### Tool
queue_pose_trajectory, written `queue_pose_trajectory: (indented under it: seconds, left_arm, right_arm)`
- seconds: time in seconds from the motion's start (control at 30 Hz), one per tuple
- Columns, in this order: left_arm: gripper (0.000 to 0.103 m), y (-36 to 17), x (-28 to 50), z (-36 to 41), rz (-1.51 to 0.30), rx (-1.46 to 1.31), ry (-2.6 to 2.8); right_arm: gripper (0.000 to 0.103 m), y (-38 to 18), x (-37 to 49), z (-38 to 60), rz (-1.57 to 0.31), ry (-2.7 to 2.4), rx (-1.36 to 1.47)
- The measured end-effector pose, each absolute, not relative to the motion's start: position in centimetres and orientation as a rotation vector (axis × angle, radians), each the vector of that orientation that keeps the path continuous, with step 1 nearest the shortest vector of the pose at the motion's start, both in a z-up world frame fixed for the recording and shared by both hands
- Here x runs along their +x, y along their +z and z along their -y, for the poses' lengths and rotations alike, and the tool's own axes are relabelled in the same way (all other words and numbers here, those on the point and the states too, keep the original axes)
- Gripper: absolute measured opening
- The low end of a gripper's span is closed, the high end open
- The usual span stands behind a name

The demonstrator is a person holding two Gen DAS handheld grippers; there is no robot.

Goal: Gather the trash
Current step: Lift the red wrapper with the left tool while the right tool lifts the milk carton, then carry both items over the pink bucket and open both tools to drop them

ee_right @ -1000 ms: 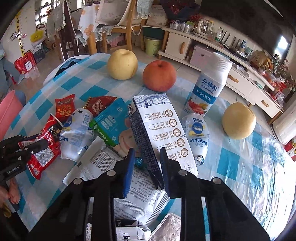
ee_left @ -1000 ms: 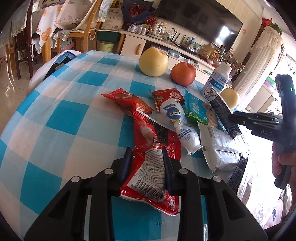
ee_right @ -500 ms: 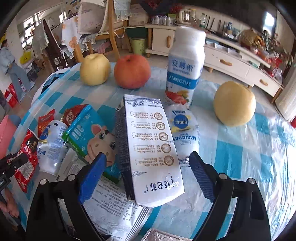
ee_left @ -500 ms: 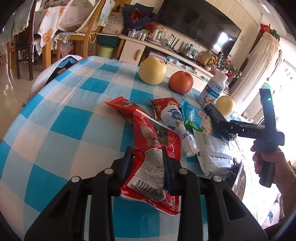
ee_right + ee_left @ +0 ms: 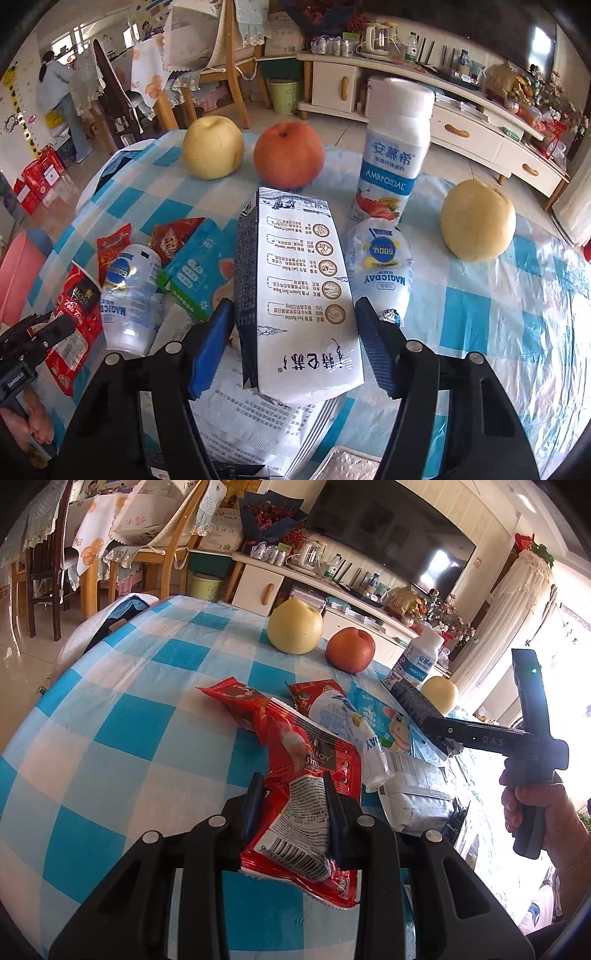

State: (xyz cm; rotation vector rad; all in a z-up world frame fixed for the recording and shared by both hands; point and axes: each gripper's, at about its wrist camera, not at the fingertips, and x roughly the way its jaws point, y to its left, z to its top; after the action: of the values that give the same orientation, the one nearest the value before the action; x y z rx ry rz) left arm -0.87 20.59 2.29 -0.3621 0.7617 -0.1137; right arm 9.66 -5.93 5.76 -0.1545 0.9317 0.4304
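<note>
While carton (image 5: 303, 295) lies amid wrappers | bottle (image 5: 397, 147) behind | pouch (image 5: 382, 266) beside

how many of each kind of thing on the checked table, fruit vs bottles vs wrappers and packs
Round fruit: 3 (two yellow pears, one red apple)
White plastic bottles: 3 (one upright, two lying down)
Red foil wrappers: 3
Cartons and printed packs: 3
Total: 12
</note>
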Motion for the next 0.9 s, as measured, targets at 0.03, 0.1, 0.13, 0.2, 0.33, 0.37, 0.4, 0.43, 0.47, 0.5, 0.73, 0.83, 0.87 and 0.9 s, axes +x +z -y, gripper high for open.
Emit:
queue_pose_trajectory:
  seconds: [0.03, 0.1, 0.13, 0.2, 0.33, 0.37, 0.4, 0.43, 0.47, 0.5, 0.73, 0.83, 0.87, 0.9]
  left_arm:
    - [0.033, 2.4, -1.0, -20.8, -0.756, -0.366, -0.111]
    - [0.033, 2.6, -1.2, -21.1, -0.745, -0.375, -0.11]
    - [0.033, 2.7, -1.4, -21.3, -0.739, -0.378, -0.109]
    - [0.033, 3.0, -1.7, -21.8, -0.725, -0.379, -0.101]
    - [0.033, 3.6, -2.5, -22.9, -0.698, -0.387, -0.075]
    - [0.033, 3.7, -2.7, -23.2, -0.691, -0.39, -0.067]
    - [0.033, 3.9, -2.9, -23.5, -0.681, -0.393, -0.06]
    - [0.033, 4.1, -3.1, -23.9, -0.674, -0.395, -0.053]
    - [0.033, 4.2, -3.3, -24.1, -0.667, -0.394, -0.044]
    - [0.033, 4.4, -3.6, -24.5, -0.659, -0.394, -0.035]
    - [0.033, 5.6, -5.8, -27.2, -0.587, -0.389, 0.082]
    - [0.033, 6.2, -6.9, -28.7, -0.545, -0.4, 0.145]
    - [0.033, 6.4, -7.3, -29.2, -0.532, -0.405, 0.167]
    - [0.033, 6.6, -7.7, -29.8, -0.516, -0.409, 0.199]
  right_arm:
    - [0.067, 6.2, 9.4, 5.8, -0.919, 0.423, -0.157]
    - [0.067, 7.3, 8.8, 5.7, -0.893, 0.42, -0.144]
    - [0.067, 7.7, 8.6, 5.7, -0.883, 0.418, -0.136]
    - [0.067, 8.7, 8.0, 5.6, -0.867, 0.42, -0.113]
    - [0.067, 10.3, 6.5, 5.1, -0.85, 0.44, -0.074]
    - [0.067, 10.7, 6.0, 4.8, -0.844, 0.455, -0.068]
    - [0.067, 11.1, 5.4, 4.3, -0.84, 0.472, -0.065]
    - [0.067, 11.4, 5.0, 3.8, -0.838, 0.484, -0.064]
    - [0.067, 11.7, 4.5, 3.3, -0.836, 0.501, -0.064]
    - [0.067, 11.9, 4.0, 2.6, -0.832, 0.515, -0.067]
    - [0.067, 13.6, 0.8, -1.7, -0.8, 0.621, -0.064]
    - [0.067, 14.0, -0.5, -3.8, -0.797, 0.669, -0.065]
    - [0.067, 14.0, -1.0, -4.6, -0.795, 0.679, -0.074]
    - [0.067, 14.1, -1.4, -5.3, -0.794, 0.689, -0.079]
